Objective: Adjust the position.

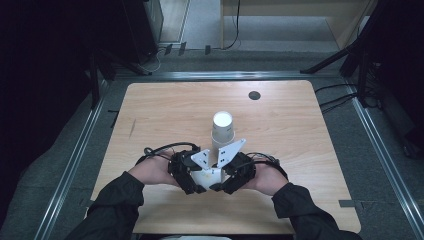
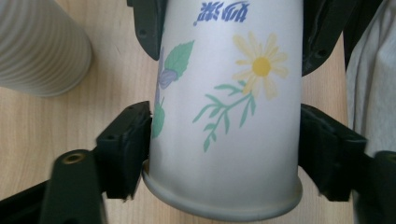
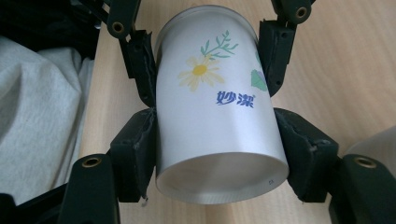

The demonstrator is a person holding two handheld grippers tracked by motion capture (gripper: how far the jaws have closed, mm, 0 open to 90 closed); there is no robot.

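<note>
A white paper cup [image 1: 207,176] printed with a yellow daisy and green leaves lies on its side just above the table, between my two grippers. My right gripper [image 3: 215,126] is shut on its base end, both pads pressed against the wall of the cup [image 3: 215,107]. My left gripper [image 2: 226,116] straddles the rim end of the cup [image 2: 224,116]; its pads sit close beside the wall without squeezing it, so it is open. In the high view the left gripper [image 1: 197,182] and right gripper [image 1: 222,182] face each other near the front edge.
A ribbed white paper cup [image 1: 222,127] stands upside down just beyond the grippers, also seen as the ribbed cup [image 2: 37,46]. The wooden table [image 1: 280,125] has a dark round plug [image 1: 254,95] at the back. The person's pale garment [image 3: 37,116] hangs at the near edge.
</note>
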